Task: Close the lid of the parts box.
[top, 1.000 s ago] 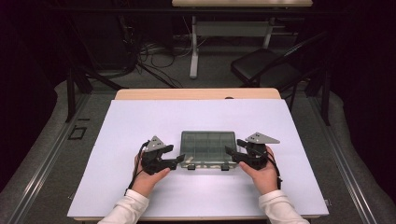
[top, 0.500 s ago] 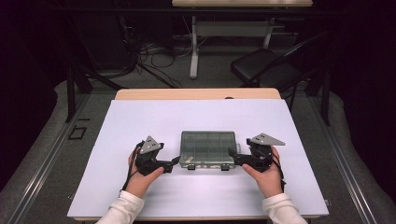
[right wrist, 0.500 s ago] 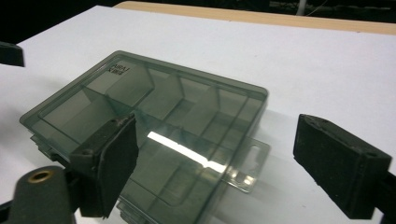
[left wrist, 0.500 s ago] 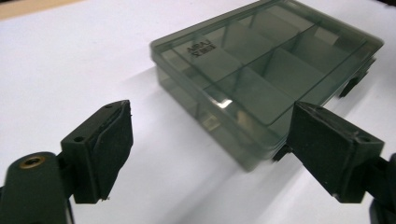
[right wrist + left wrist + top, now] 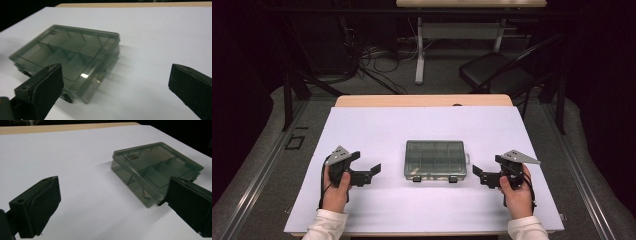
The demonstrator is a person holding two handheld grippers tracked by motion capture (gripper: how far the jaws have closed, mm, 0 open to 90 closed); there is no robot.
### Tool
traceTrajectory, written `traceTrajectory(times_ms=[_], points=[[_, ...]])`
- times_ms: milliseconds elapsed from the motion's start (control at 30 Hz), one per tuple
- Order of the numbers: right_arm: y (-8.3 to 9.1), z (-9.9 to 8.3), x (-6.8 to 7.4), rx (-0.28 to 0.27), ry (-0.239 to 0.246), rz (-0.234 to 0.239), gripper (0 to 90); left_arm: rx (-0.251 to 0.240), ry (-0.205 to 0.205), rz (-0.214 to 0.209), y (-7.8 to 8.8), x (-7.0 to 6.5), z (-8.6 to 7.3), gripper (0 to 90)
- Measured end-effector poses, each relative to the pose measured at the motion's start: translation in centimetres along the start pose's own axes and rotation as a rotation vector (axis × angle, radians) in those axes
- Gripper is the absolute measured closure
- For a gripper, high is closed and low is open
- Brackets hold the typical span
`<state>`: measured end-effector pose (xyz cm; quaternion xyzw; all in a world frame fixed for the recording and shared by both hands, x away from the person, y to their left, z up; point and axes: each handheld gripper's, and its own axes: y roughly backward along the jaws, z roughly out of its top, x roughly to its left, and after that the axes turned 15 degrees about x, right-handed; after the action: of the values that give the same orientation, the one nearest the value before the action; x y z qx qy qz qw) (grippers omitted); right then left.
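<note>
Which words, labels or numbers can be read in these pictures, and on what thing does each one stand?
No text can be read.
Box: a small dark mark on the lid near one corner, maybe embossed lettering, too small and blurred to read.
Mat, grippers: no writing visible.

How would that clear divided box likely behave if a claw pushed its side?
The box looks like rigid plastic, so probably stiff. It lies flat and low, so it should slide, not tip. Its compartments look mostly empty, so it is likely light.
</note>
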<state>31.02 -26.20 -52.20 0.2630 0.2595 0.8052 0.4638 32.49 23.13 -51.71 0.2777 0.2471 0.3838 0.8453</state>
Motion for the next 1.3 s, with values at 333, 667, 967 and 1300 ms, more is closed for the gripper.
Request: traceTrajectory(times_ms=[333, 667, 967, 1300], points=[[0.5, -1.4, -2.5, -0.020, -0.047, -0.102, 0.0, -0.017, 0.063, 0.062, 0.7, 3.2, -1.4, 0.2], [-0.6, -2.8, -5.3, 0.011, -0.099, -0.149, 0.0, 0.010, 0.087, 0.113, -0.2, 5.3, -2.5, 0.2], [-1.0, -3.2, -5.9, 0.034, -0.094, -0.184, 0.0, 0.030, 0.113, 0.118, -1.1, 5.8, -2.9, 0.2], [-1.2, -3.1, -6.0, 0.050, -0.084, -0.186, 0.1, 0.055, 0.093, 0.141, -1.6, 5.4, -2.9, 0.2]])
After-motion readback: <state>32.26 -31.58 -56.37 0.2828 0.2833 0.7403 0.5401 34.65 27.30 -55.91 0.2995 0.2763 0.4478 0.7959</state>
